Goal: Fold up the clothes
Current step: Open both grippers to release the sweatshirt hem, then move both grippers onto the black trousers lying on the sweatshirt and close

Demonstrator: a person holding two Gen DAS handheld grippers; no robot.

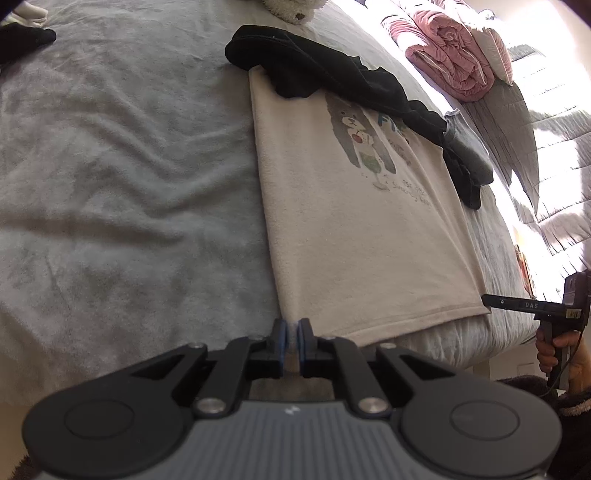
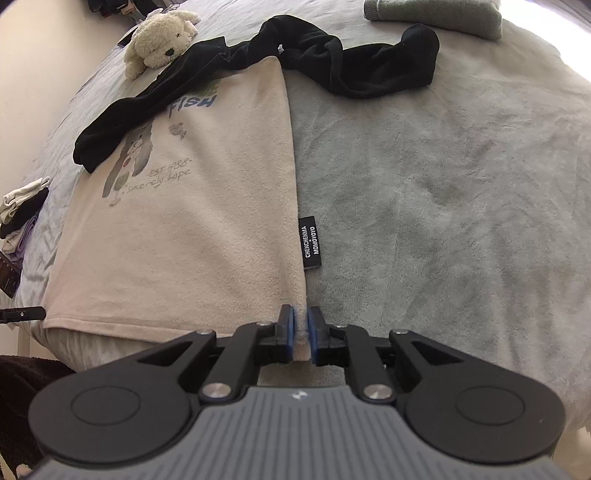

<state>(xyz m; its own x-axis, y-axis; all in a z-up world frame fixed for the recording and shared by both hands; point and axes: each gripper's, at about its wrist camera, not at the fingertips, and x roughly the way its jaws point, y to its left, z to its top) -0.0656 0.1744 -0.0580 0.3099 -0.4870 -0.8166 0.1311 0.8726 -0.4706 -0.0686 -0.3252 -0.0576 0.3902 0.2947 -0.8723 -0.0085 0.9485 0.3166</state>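
A cream sweatshirt point(image 1: 354, 221) with a dog print lies flat on the grey bed, its black sleeves point(image 1: 332, 81) draped across the top. My left gripper point(image 1: 292, 332) is shut on the hem's left corner at the bed's near edge. My right gripper point(image 2: 302, 332) is shut on the hem's other corner, next to a black side label point(image 2: 312, 242). The sweatshirt point(image 2: 192, 229) fills the left half of the right wrist view, its black sleeves point(image 2: 332, 62) trailing behind. The right gripper also shows in the left wrist view point(image 1: 487, 300).
A grey fleece blanket point(image 1: 129, 184) covers the bed. A rolled pink quilt point(image 1: 454, 55) and grey bedding lie at the far right. A plush dog point(image 2: 159, 40) sits at the far edge. A folded green garment point(image 2: 436, 14) and a small clothes pile point(image 2: 22, 214) lie nearby.
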